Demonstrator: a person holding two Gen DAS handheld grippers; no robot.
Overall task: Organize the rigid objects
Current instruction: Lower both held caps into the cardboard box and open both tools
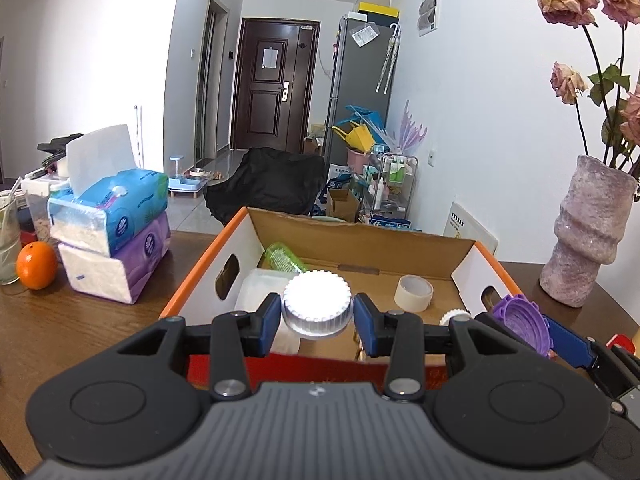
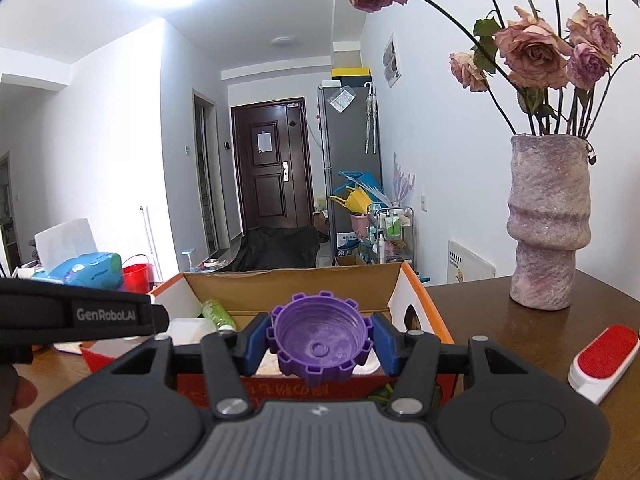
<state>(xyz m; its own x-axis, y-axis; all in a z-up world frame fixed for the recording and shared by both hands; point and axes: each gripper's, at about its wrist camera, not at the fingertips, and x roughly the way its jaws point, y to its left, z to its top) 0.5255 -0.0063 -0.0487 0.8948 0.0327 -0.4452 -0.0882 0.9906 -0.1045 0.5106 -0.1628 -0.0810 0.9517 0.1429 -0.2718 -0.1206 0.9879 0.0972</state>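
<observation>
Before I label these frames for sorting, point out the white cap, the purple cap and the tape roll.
white cap (image 1: pixel 317 294), left wrist view, its bright top face.
purple cap (image 2: pixel 320 344), right wrist view, its hollow inside.
tape roll (image 1: pixel 413 293), left wrist view, its outer side wall.

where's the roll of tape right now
Left wrist view: the tape roll lies inside the cardboard box, right of centre, beyond the white cap.

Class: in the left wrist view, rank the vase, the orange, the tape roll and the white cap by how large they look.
1. Vase.
2. White cap, though it sits nearest the camera, so its rank is unsure.
3. Orange and tape roll look alike.
</observation>
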